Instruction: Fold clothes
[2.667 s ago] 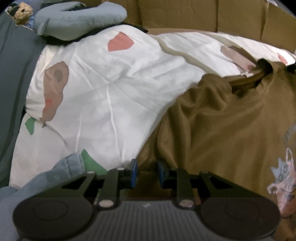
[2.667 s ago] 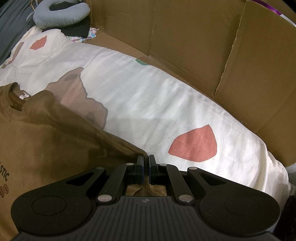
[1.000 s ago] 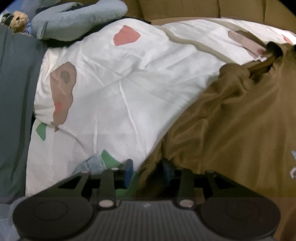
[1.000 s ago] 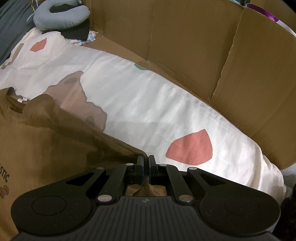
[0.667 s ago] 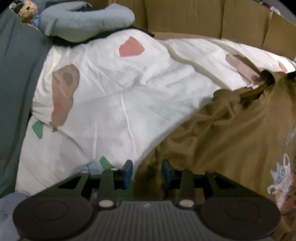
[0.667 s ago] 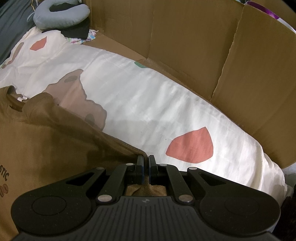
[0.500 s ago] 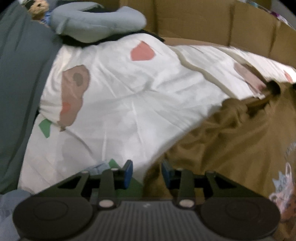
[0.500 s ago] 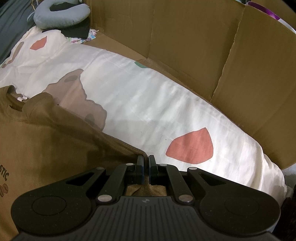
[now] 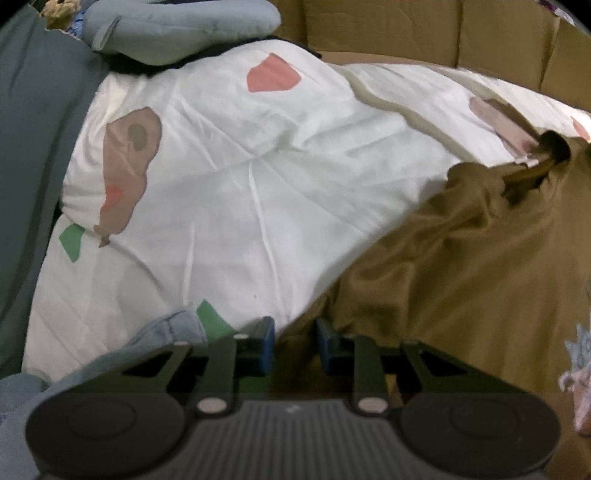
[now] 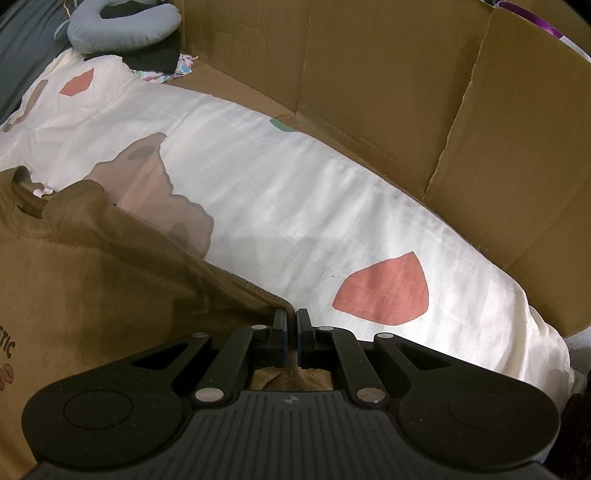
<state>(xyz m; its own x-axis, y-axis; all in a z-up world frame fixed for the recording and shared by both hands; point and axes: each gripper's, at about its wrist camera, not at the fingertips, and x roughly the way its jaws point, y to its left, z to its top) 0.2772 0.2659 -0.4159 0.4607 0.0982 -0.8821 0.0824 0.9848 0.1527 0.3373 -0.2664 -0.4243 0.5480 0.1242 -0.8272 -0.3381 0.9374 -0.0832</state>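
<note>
At bottom middle, right gripper (image 10: 291, 321) pinched brown shirt (image 10: 92, 280) edge, left gripper (image 9: 293, 338) closing around shirt edge on white quilt (image 9: 240, 177).

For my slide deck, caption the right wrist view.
Right gripper pinching the brown T-shirt's edge over a patterned white quilt.

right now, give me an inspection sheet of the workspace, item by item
surface: white patterned duvet, creased, with red, brown and green patches.
job's things: brown t-shirt spread on the duvet, bunched near the collar, print partly in view.
clutter: grey neck pillow at the far end; light blue garment by the near edge; small plush toy in the far corner.
grippers: left gripper closing, shirt edge between its jaws, pads not yet pressing; right gripper shut on the brown t-shirt.
cables: nothing seen.
surroundings: cardboard wall along the far side; dark grey sheet beside the duvet.
</note>
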